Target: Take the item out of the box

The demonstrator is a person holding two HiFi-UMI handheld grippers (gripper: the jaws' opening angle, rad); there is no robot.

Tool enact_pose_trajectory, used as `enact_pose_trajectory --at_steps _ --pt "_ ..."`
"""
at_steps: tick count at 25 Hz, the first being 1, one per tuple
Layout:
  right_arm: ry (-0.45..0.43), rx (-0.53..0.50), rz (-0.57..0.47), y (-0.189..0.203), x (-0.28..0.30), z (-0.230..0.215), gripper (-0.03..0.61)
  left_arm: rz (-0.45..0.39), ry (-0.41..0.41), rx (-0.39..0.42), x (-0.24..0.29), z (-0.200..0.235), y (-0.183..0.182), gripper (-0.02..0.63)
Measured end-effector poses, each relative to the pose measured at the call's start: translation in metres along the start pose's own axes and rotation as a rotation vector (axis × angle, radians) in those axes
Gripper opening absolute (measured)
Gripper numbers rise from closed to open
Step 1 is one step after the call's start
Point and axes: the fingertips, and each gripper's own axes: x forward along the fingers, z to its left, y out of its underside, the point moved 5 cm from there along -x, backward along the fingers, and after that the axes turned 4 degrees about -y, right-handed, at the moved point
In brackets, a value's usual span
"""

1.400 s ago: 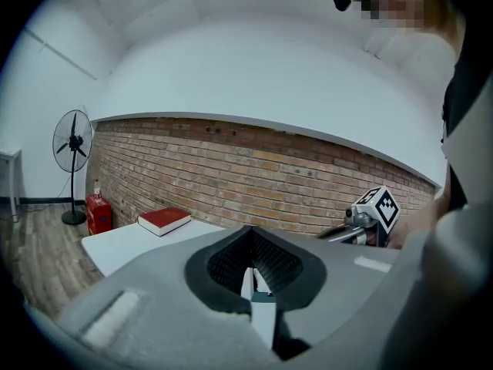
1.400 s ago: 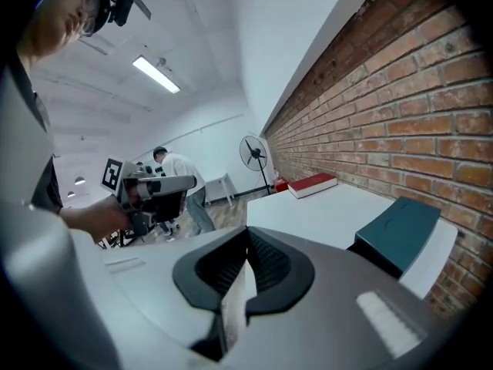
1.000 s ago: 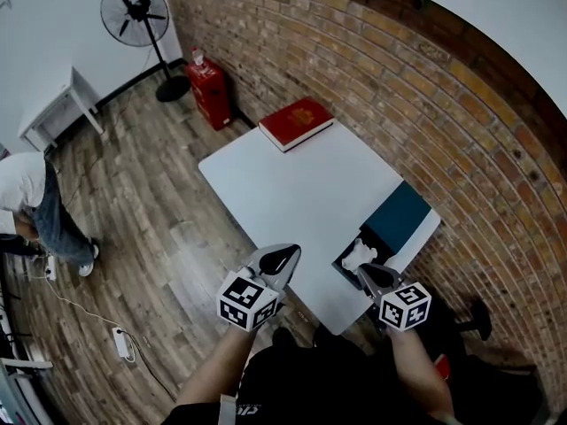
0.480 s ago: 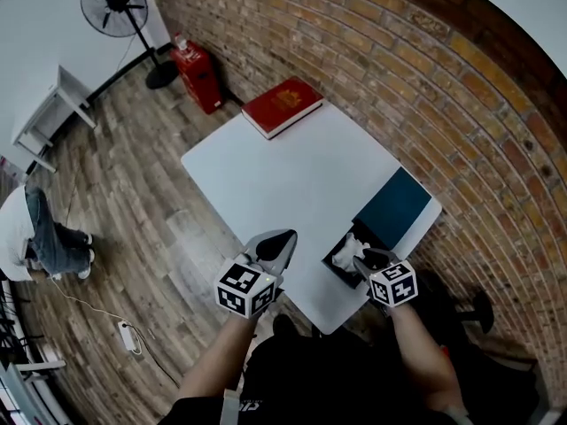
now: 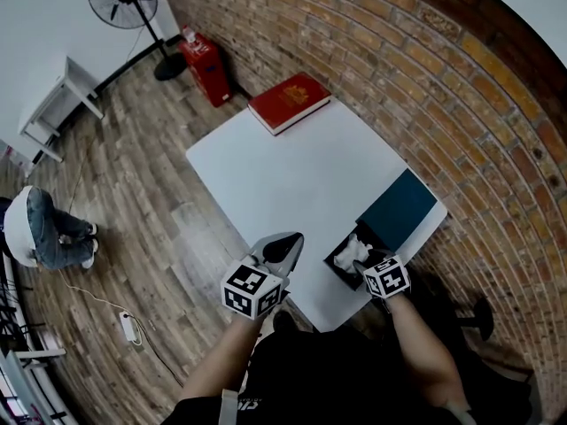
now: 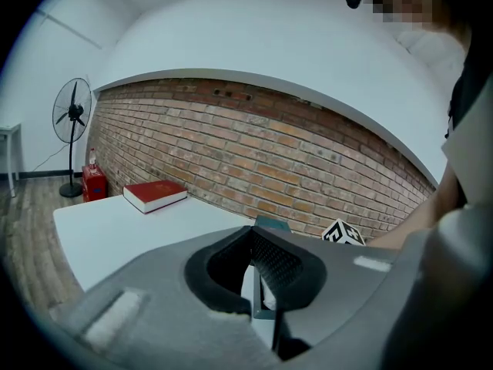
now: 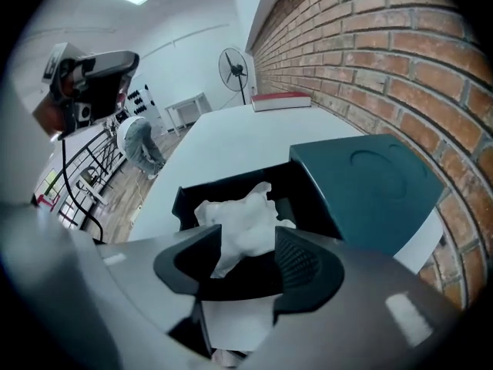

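At the near right corner of the counter (image 5: 292, 166), spreading the right gripper's (image 7: 248, 241) jaws, nearly closed a second ago, around the white crumpled item (image 7: 243, 206) in the open box (image 7: 185, 199), not yet pinching it; likely lining up the grab. Keeping the left gripper's (image 6: 253, 241) jaws closed, empty.

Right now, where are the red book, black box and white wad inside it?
red book (image 5: 290, 102): head view, cover.
black box (image 7: 185, 206): right gripper view, left wall.
crumpled white wad (image 7: 240, 216): right gripper view, middle.

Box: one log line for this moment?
right tool: jaws opening, crumpled white item between, not gripped | location: inside open black box
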Motion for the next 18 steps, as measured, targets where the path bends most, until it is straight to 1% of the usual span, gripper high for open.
enact_pose_trajectory --at_steps 3,9,14,18 --pt "0.021 -0.057 0.048 0.002 0.007 0.0 0.232 0.0 -0.01 -0.011 -0.003 -0.002 0.003 0.006" --pt "0.031 -0.132 0.141 0.001 0.016 0.001 0.238 -0.008 -0.027 -0.015 -0.011 -0.006 0.003 0.006" --pt "0.047 -0.158 0.194 0.005 0.02 0.003 0.235 -0.015 -0.044 -0.029 -0.02 -0.004 0.007 0.006" --pt "0.037 -0.215 0.201 0.002 0.026 0.011 0.235 -0.015 -0.047 -0.037 -0.025 -0.003 0.01 0.006"
